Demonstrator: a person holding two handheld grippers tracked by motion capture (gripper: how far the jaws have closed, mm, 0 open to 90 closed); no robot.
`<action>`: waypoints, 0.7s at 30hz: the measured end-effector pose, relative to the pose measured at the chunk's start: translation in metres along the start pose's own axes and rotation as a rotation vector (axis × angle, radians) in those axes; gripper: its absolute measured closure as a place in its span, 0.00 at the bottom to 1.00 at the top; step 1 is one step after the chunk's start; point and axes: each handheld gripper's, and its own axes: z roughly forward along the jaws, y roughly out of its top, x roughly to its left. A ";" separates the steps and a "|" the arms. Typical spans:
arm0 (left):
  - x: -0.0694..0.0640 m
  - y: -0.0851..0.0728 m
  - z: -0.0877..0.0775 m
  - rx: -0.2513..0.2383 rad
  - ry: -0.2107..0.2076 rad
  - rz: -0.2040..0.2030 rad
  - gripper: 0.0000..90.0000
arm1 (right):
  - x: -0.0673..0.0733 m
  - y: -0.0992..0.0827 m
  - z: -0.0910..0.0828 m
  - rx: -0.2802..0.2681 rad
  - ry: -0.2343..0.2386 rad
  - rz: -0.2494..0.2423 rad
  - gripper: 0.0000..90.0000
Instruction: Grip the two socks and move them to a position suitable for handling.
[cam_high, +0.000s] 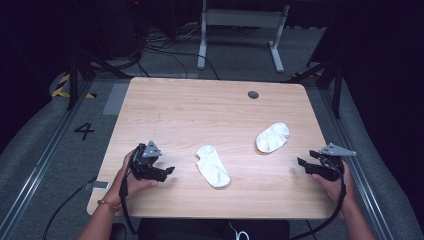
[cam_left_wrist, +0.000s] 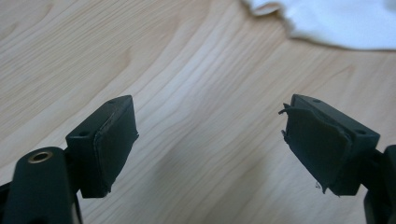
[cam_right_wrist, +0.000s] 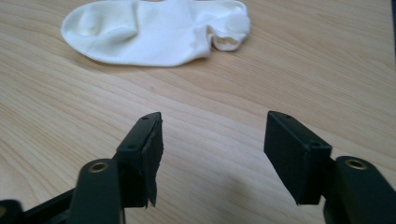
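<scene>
Inspector: Grippers first, nearest the table's (cam_high: 165, 107) near edge. State of the left gripper (cam_high: 169, 171)?

Clerk: Held in the person's left hand (cam_high: 131, 181) at the near left of the wooden table, jaws pointing right toward the middle. In the left gripper view (cam_left_wrist: 210, 140) the jaws stand well apart with bare wood between the pads; nothing is gripped.

Inspector: And the right gripper (cam_high: 300, 162)?

Clerk: Held in the right hand (cam_high: 336, 187) at the near right edge, jaws pointing left. The right gripper view (cam_right_wrist: 212, 142) shows its jaws also spread wide, only tabletop between them, holding nothing.

Inspector: Location of the socks?

Clerk: One white ankle sock (cam_high: 213, 166) lies flat near the middle, just right of the left gripper's tips but apart from them; its edge (cam_left_wrist: 336, 23) shows at the top of the left gripper view. Second white sock (cam_high: 273, 137) lies farther back and to the right, apart from the first, beyond the right gripper and not touching it; it lies flat on its side (cam_right_wrist: 154, 30) ahead of those jaws.

Inspector: Anything farther?

Clerk: A round dark cable port (cam_high: 253, 94) near the far edge.
</scene>
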 end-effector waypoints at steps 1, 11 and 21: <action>-0.006 0.004 0.001 -0.011 -0.014 0.009 0.21 | 0.003 0.003 0.002 -0.001 0.007 -0.007 0.46; -0.055 0.045 0.021 -0.020 -0.145 0.126 0.26 | 0.033 0.028 0.021 -0.005 0.071 -0.117 0.55; -0.086 0.069 0.055 0.003 -0.235 0.230 0.36 | 0.060 0.056 0.055 -0.003 0.119 -0.173 0.60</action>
